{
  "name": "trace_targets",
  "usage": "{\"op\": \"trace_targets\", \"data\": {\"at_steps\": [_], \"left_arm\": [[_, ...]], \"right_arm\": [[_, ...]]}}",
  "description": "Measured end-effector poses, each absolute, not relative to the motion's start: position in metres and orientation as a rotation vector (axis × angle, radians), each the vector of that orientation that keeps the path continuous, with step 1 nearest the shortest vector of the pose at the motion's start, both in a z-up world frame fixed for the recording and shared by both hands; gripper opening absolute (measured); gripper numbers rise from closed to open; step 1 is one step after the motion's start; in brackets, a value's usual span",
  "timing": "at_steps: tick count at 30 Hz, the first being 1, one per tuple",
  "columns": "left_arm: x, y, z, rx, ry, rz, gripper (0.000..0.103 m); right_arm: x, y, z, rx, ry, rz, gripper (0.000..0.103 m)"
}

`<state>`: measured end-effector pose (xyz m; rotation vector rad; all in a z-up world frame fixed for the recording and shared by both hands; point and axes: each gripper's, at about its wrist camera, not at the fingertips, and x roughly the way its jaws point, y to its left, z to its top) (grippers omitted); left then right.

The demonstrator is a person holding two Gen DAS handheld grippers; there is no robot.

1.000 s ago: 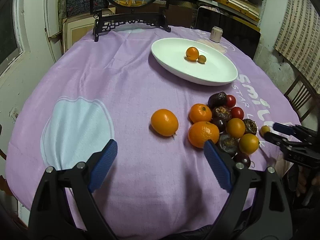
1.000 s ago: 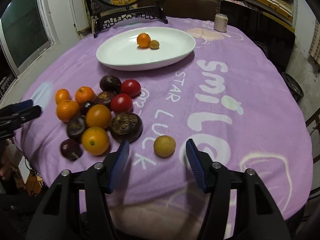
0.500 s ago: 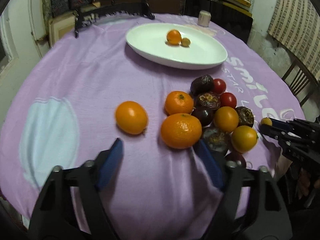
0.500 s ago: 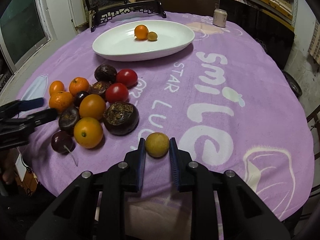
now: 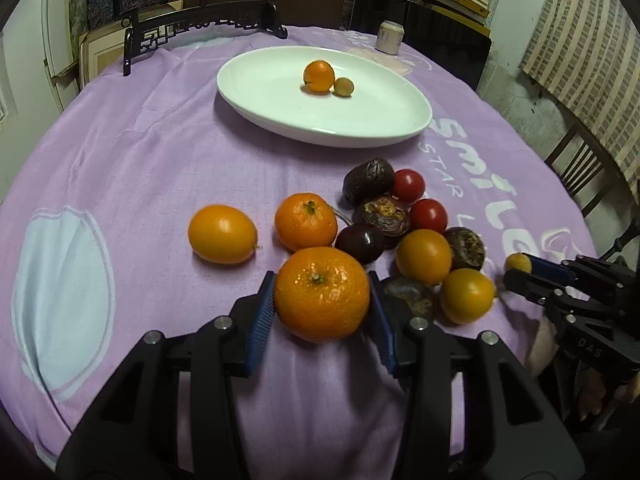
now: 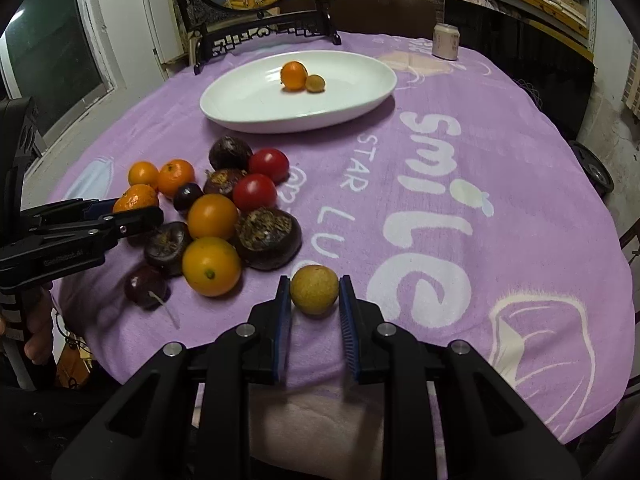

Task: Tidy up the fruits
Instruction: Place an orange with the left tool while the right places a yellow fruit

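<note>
Left hand-held gripper (image 5: 322, 295) clamped on a big mandarin (image 5: 321, 293), blue pads (image 5: 262, 312) pressed to both sides, right at the near edge of the fruit pile on the bench (image 5: 120, 152). Right hand-held gripper (image 6: 314, 294) narrowed down around a small tan round fruit (image 6: 314, 289), pads touching or just about touching it, can't quite tell if there's a sliver of gap on the left. Sitting by the white "smile" lettering on the purple cloth (image 6: 500, 140), just right of the pile.

Rest of the pile: a smooth orange fruit (image 5: 222, 234) off by itself on the left, a second mandarin (image 5: 306, 221) just behind the gripped one, two red tomatoes (image 5: 407, 186), a few dark wrinkly purple ones (image 5: 368, 175), couple more orange ones (image 5: 423, 256), all bunched together and touching.

Further back, white oval plate (image 5: 280, 112) with one little mandarin (image 5: 318, 76) and a small tan fruit (image 5: 343, 87) side by side, touching. Small can (image 5: 389, 37) near the far edge.
</note>
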<state>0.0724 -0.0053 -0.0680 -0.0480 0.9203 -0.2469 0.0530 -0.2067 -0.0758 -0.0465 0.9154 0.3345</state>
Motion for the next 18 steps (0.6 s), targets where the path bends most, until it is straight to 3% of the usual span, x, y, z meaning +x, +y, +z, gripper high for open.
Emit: {"op": "trace_targets", "data": {"at_steps": [11, 18], "left_arm": [[0.081, -0.004, -0.029, -0.03, 0.853, -0.286, 0.045], [0.177, 0.005, -0.015, -0.083, 0.9, -0.186, 0.045]], "right_arm": [[0.075, -0.194, -0.054, -0.047, 0.879, 0.384, 0.025], [0.142, -0.162, -0.025, -0.141, 0.812, 0.384, 0.024]]}}
